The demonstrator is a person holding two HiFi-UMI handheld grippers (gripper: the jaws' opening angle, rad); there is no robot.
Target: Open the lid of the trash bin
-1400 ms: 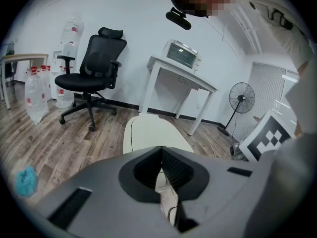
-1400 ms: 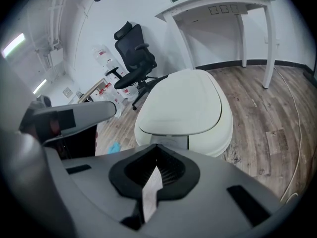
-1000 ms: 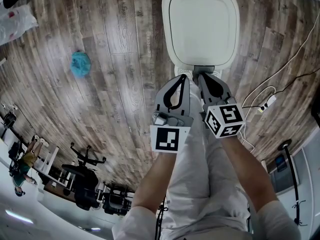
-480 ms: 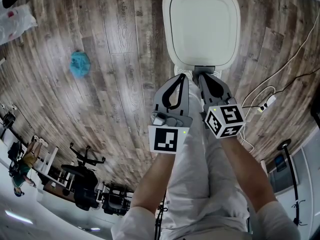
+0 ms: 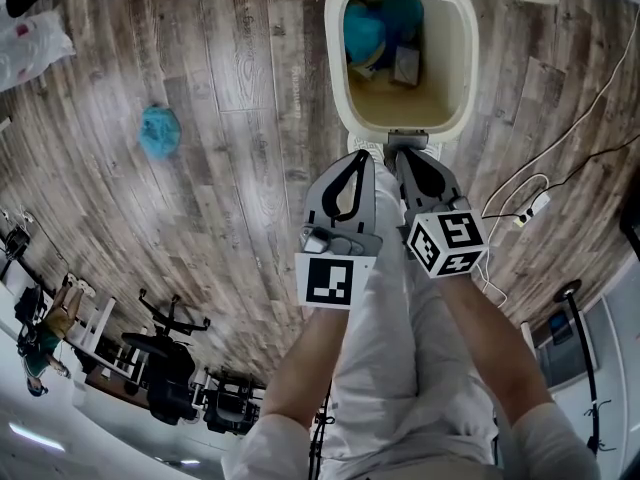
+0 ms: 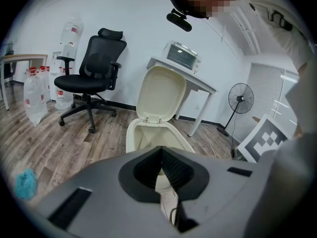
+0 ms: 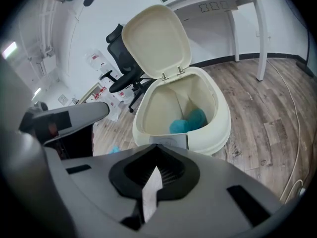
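bin: cream trash bin (image 5: 336, 78) stands on the floor right in front of the person, just past the gripper tips
lid: lid (image 7: 156, 37) is up, tilted back on its hinges at the far rim
inside: a couple of teal lumps (image 5: 364, 32) and some small boxy thing I can't identify
left gripper (image 5: 365, 156): jaws shut tip to tip with nothing in them, pointing at the bin's near edge, not touching it
right gripper (image 5: 403, 154): same deal, jaws closed and empty, right beside the left one
arms: both forearms reach forward side by side over pale trousers, marker cubes facing up
floor: grey-brown wood planks (image 5: 230, 218), with a teal ball (image 5: 160, 130) well off to the left of the bin and a white cable (image 5: 530, 206) to the right
room: black office chair (image 6: 94, 63), white tabletop with a small oven (image 6: 182, 57), standing fan (image 6: 240, 101), big water bottles (image 6: 34, 95) by the wall
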